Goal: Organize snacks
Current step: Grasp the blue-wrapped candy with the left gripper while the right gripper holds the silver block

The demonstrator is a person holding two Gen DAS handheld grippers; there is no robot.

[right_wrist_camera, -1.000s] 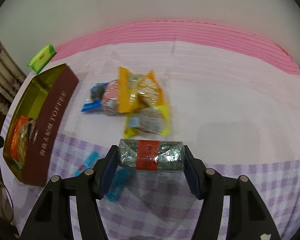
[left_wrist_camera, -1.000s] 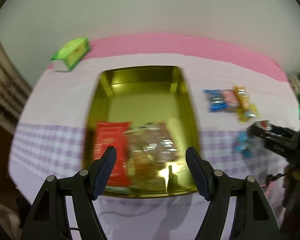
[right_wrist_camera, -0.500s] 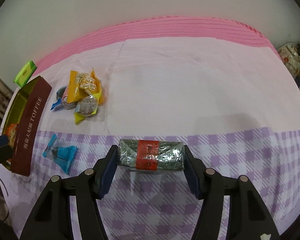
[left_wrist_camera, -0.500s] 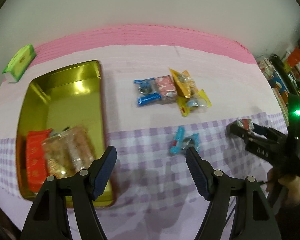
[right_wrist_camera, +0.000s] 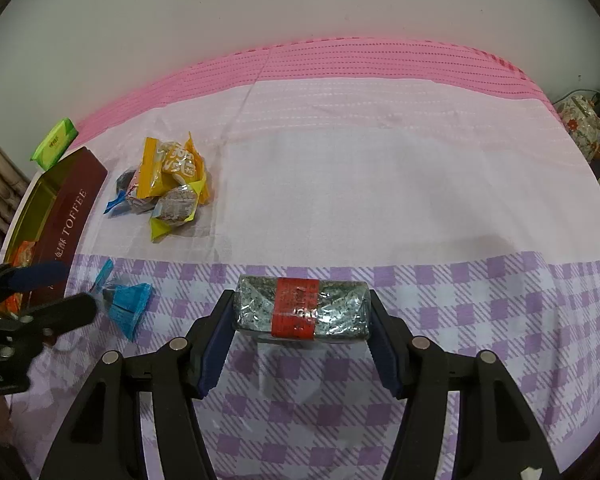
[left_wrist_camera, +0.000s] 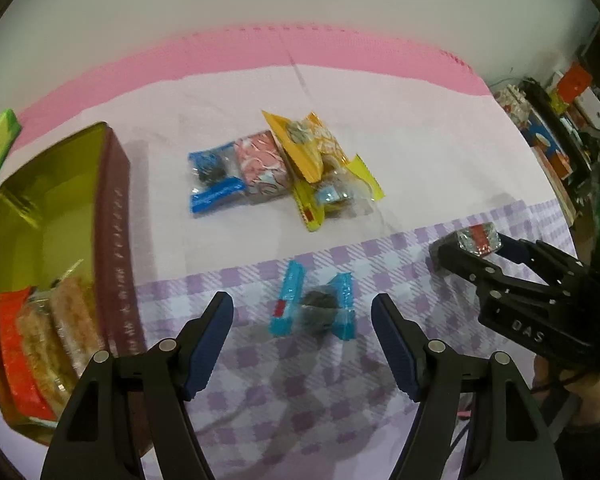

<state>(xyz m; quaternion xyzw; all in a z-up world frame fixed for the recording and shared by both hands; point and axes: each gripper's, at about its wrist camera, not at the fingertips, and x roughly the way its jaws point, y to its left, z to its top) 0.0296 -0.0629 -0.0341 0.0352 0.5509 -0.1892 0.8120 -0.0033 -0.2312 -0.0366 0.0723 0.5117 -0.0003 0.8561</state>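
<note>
In the left wrist view my left gripper (left_wrist_camera: 301,298) stands open just above a blue-wrapped candy (left_wrist_camera: 320,302) on the checked cloth, a finger on either side and not touching it. At the left edge of the right wrist view, the left gripper (right_wrist_camera: 60,290) hovers beside that candy (right_wrist_camera: 126,300). My right gripper (right_wrist_camera: 300,304) is shut on a silver snack bar with a red band (right_wrist_camera: 332,312), held a little above the cloth; the bar (left_wrist_camera: 476,238) also shows at right. A gold toffee tin (left_wrist_camera: 40,200) at left holds a red pack (left_wrist_camera: 16,360) and clear-wrapped biscuits (left_wrist_camera: 56,340).
A pile of yellow, pink and blue snack packs (left_wrist_camera: 284,168) lies mid-table, right of the tin's brown wall (right_wrist_camera: 80,200). A green pack (right_wrist_camera: 54,144) sits at the far left by the pink strip. Cluttered shelves (left_wrist_camera: 548,140) stand past the table's right edge.
My left gripper swung right from over the tin and came down over the blue candy. The right gripper, still shut on the silver bar, shifted right early on, then stayed put.
</note>
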